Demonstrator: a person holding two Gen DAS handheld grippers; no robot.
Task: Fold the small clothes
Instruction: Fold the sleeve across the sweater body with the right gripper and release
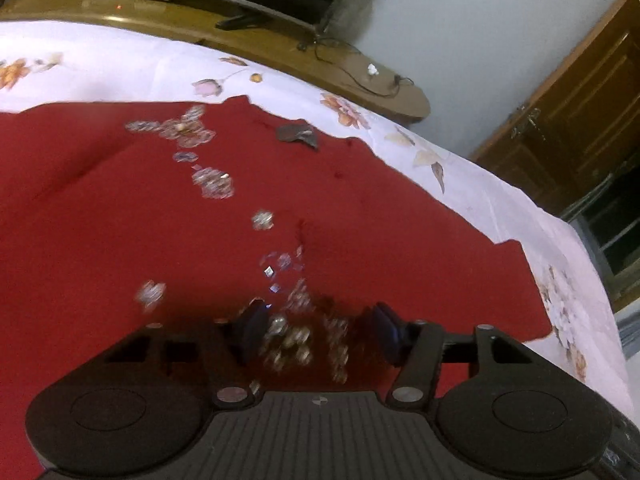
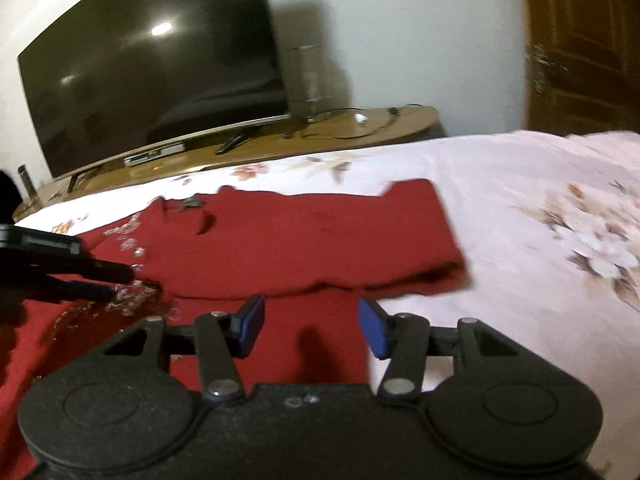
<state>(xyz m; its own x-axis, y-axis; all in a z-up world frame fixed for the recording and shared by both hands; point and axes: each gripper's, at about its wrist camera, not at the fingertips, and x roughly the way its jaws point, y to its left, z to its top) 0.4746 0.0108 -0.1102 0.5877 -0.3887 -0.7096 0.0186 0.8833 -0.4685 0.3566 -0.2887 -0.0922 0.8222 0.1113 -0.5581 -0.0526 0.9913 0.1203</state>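
A red garment [image 1: 360,208] with silver embroidery [image 1: 212,184] lies spread on the floral bedsheet [image 1: 500,200]. My left gripper [image 1: 320,320] hovers low over the embroidered part, its blue pads apart and not pressing the cloth. In the right wrist view the garment [image 2: 320,236] shows a folded-over layer whose edge runs across just beyond my right gripper [image 2: 312,324]. That gripper stands open above red cloth near the garment's right edge. The left gripper [image 2: 108,282] reaches in from the left there, its fingertips at the embroidery.
The bedsheet [image 2: 520,216] stretches bare to the right of the garment. Behind the bed stands a wooden TV unit [image 2: 360,128] with a large dark television [image 2: 152,64], a set-top box and cables. A wooden door [image 1: 580,112] is at the far right.
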